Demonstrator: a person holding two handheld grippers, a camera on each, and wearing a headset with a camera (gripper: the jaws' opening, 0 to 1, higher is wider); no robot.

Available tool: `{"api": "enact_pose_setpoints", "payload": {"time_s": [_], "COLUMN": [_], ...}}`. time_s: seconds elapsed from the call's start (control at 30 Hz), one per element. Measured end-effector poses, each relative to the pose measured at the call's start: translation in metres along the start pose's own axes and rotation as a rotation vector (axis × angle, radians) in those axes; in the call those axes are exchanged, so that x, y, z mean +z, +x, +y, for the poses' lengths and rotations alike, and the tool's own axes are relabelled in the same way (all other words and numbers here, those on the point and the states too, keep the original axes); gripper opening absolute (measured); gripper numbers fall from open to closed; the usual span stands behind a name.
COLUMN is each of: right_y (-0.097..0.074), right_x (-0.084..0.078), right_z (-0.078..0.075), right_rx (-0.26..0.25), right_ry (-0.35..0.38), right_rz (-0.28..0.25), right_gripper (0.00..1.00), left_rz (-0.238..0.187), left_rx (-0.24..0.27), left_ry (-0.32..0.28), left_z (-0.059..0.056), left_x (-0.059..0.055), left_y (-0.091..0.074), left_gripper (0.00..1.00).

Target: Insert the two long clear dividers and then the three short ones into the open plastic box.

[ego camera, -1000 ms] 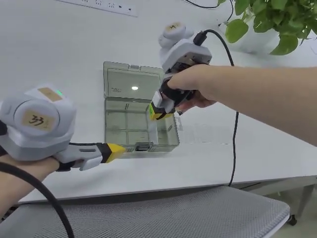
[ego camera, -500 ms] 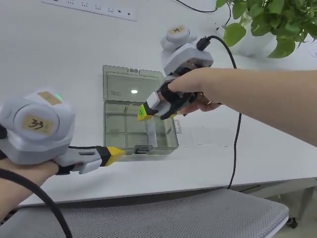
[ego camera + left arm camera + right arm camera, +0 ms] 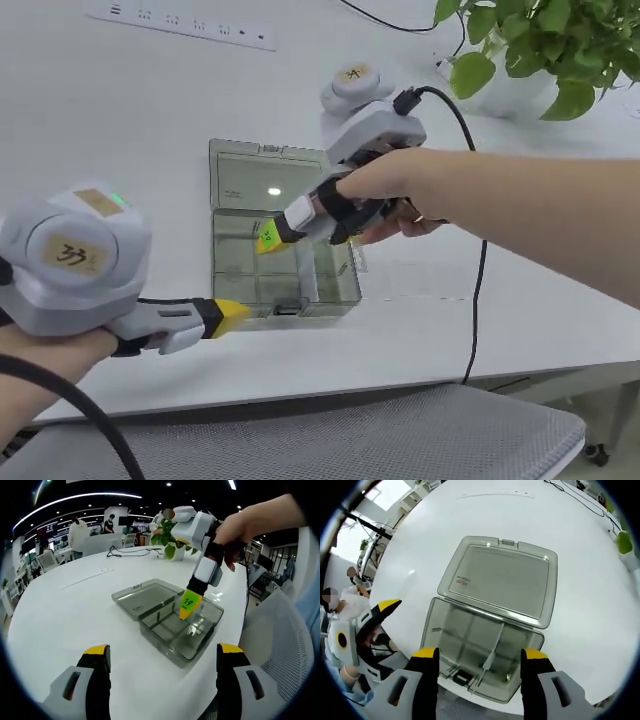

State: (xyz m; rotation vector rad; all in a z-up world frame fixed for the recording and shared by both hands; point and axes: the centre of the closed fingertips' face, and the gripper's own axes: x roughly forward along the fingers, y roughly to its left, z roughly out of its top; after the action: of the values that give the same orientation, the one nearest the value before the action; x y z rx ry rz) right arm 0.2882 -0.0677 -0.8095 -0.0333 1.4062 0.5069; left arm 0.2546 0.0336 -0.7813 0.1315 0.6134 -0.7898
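The open clear plastic box (image 3: pixel 334 287) lies on the white table with its lid (image 3: pixel 262 180) folded flat behind it. Clear dividers (image 3: pixel 302 272) stand in the tray and split it into compartments; one long divider (image 3: pixel 493 651) shows plainly. My right gripper (image 3: pixel 267 239) hovers over the tray's left half, tilted down, jaws open with nothing between them (image 3: pixel 480 656). It appears as a yellow tip (image 3: pixel 189 603) above the box (image 3: pixel 175 627). My left gripper (image 3: pixel 226 312) is held open near the box's front left corner, jaws wide apart (image 3: pixel 162 652) and apart from the box.
Something clear and flat, hard to make out, lies on the table right of the box (image 3: pixel 415 270). A black cable (image 3: pixel 476 260) trails off the front edge. A potted plant (image 3: pixel 540 40), a power strip (image 3: pixel 180 22) and a mesh chair (image 3: pixel 350 430) surround the work area.
My right gripper has swung left from the box's right wall to over its left half and tipped flatter. The left gripper has stayed put.
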Motion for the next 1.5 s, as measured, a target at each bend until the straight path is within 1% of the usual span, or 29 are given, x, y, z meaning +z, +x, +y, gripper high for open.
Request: {"api": "enact_pose_setpoints", "payload": {"time_s": [0.1, 0.2, 0.27, 0.33, 0.37, 0.4, 0.47, 0.5, 0.53, 0.63, 0.67, 0.73, 0.77, 0.8, 0.9, 0.93, 0.97, 1.03, 1.07, 1.1, 1.17, 1.2, 1.27, 1.33, 1.37, 1.4, 1.43, 1.47, 1.5], "right_y": [-0.002, -0.007, -0.010, -0.016, -0.019, -0.022, -0.019, -0.022, -0.025, -0.028, -0.030, -0.033, -0.033, -0.034, -0.036, -0.036, -0.037, -0.039, -0.040, -0.041, -0.044, -0.046, -0.049, -0.049, -0.054, -0.056, -0.057, -0.061, -0.059], "right_x": [-0.003, 0.000, 0.002, 0.008, 0.006, 0.008, 0.009, 0.013, 0.011, 0.015, 0.018, 0.013, 0.014, 0.011, 0.006, 0.008, 0.005, 0.004, -0.001, -0.002, -0.007, -0.006, -0.005, -0.005, 0.005, 0.004, 0.002, 0.005, 0.002], "right_z": [0.004, 0.004, 0.008, 0.012, 0.012, 0.014, 0.007, 0.006, 0.004, 0.003, 0.004, 0.004, 0.006, 0.004, 0.002, 0.003, 0.004, 0.004, 0.006, 0.006, 0.006, 0.005, 0.008, 0.003, 0.007, 0.004, 0.001, 0.000, -0.006], "right_rx": [0.012, 0.014, 0.027, 0.045, 0.047, 0.063, 0.064, 0.072, 0.071, 0.095, 0.105, 0.103, 0.116, 0.107, 0.106, 0.116, 0.118, 0.115, 0.123, 0.125, 0.132, 0.128, 0.151, 0.146, 0.163, 0.144, 0.124, 0.112, 0.121], "right_ry": [0.010, 0.003, -0.007, -0.002, 0.006, 0.001, 0.001, -0.008, -0.001, -0.003, -0.018, -0.021, -0.042, -0.043, -0.071, -0.088, -0.092, -0.109, -0.124, -0.139, -0.156, -0.161, -0.177, -0.164, -0.210, -0.232, -0.245, -0.292, -0.264], "right_rz": [0.007, -0.012, -0.032, -0.079, -0.074, -0.095, -0.106, -0.140, -0.136, -0.179, -0.216, -0.211, -0.232, -0.230, -0.256, -0.281, -0.283, -0.314, -0.306, -0.321, -0.324, -0.348, -0.384, -0.384, -0.467, -0.479, -0.471, -0.520, -0.485], "right_gripper": [0.69, 0.68, 0.69, 0.68, 0.68, 0.69, 0.70, 0.71, 0.72, 0.76, 0.78, 0.82, 0.83, 0.84, 0.90, 0.91, 0.93, 0.97, 0.99, 1.00, 1.00, 1.00, 1.00, 1.00, 1.00, 1.00, 1.00, 1.00, 1.00], "left_rz": [0.002, 0.001, 0.001, 0.001, 0.000, 0.002, 0.001, 0.001, 0.001, 0.004, 0.004, 0.004, 0.003, 0.004, 0.004, 0.001, 0.001, -0.001, -0.001, -0.006, -0.008, -0.008, -0.010, -0.010, -0.011, -0.011, -0.011, -0.009, -0.009], "left_rx": [0.003, 0.006, 0.009, 0.010, 0.012, 0.014, 0.016, 0.016, 0.017, 0.020, 0.021, 0.022, 0.023, 0.025, 0.028, 0.030, 0.032, 0.038, 0.040, 0.043, 0.046, 0.049, 0.054, 0.061, 0.061, 0.067, 0.070, 0.075, 0.077], "left_ry": [0.002, 0.005, 0.007, 0.007, 0.006, 0.007, 0.004, 0.004, 0.001, -0.004, -0.006, -0.013, -0.013, -0.013, -0.020, -0.022, -0.029, -0.039, -0.042, -0.049, -0.061, -0.065, -0.072, -0.079, -0.082, -0.088, -0.088, -0.092, -0.093], "left_z": [0.000, 0.001, 0.001, 0.002, 0.002, 0.003, 0.004, 0.004, 0.004, 0.005, 0.005, 0.006, 0.006, 0.006, 0.008, 0.009, 0.010, 0.012, 0.013, 0.015, 0.017, 0.018, 0.020, 0.023, 0.023, 0.025, 0.026, 0.028, 0.028], "left_x": [0.000, 0.001, 0.002, 0.002, 0.003, 0.003, 0.003, 0.002, 0.002, 0.001, 0.001, 0.001, 0.001, 0.001, 0.002, 0.002, 0.003, 0.003, 0.003, 0.004, 0.004, 0.004, 0.004, 0.003, 0.003, 0.003, 0.003, 0.002, 0.002], "left_y": [-0.001, -0.002, -0.003, -0.003, -0.004, -0.004, -0.004, -0.004, -0.004, -0.004, -0.005, -0.005, -0.005, -0.005, -0.006, -0.006, -0.007, -0.008, -0.009, -0.010, -0.011, -0.012, -0.013, -0.015, -0.016, -0.017, -0.018, -0.019, -0.020], "left_gripper": [0.89, 0.89, 0.89, 0.89, 0.89, 0.89, 0.89, 0.89, 0.89, 0.89, 0.89, 0.89, 0.89, 0.89, 0.89, 0.89, 0.89, 0.89, 0.89, 0.89, 0.89, 0.89, 0.89, 0.89, 0.89, 0.89, 0.89, 0.89, 0.89]}}
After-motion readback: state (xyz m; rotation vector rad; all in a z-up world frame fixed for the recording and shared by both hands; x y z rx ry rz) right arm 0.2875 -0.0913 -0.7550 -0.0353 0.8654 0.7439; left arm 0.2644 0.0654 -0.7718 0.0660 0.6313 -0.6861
